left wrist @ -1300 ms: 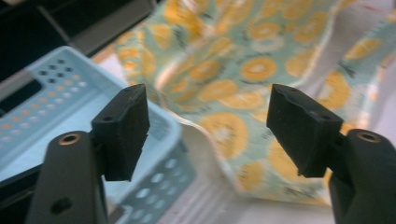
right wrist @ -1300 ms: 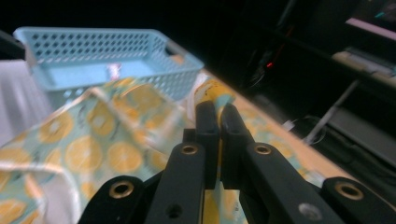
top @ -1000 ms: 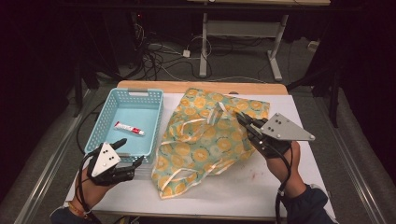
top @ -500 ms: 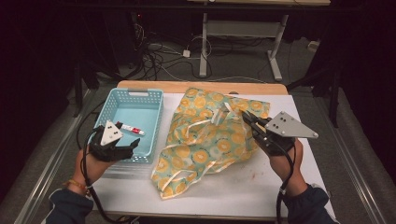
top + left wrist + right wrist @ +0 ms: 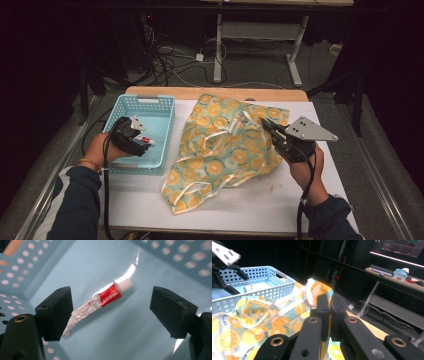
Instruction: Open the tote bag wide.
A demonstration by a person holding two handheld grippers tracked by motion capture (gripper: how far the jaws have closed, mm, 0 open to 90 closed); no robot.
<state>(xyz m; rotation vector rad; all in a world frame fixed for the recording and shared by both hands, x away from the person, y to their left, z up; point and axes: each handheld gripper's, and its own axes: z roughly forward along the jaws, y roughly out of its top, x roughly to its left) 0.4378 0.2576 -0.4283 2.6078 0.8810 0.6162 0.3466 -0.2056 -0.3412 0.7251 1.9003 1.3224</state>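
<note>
Left tongs spread wide, just been opening, nothing between pads, hanging over tube on basket floor. Tube axis slanted across gap. Right tongs clamped on cloth, far off.

My left gripper has free room around the tube; basket walls box it in.
</note>
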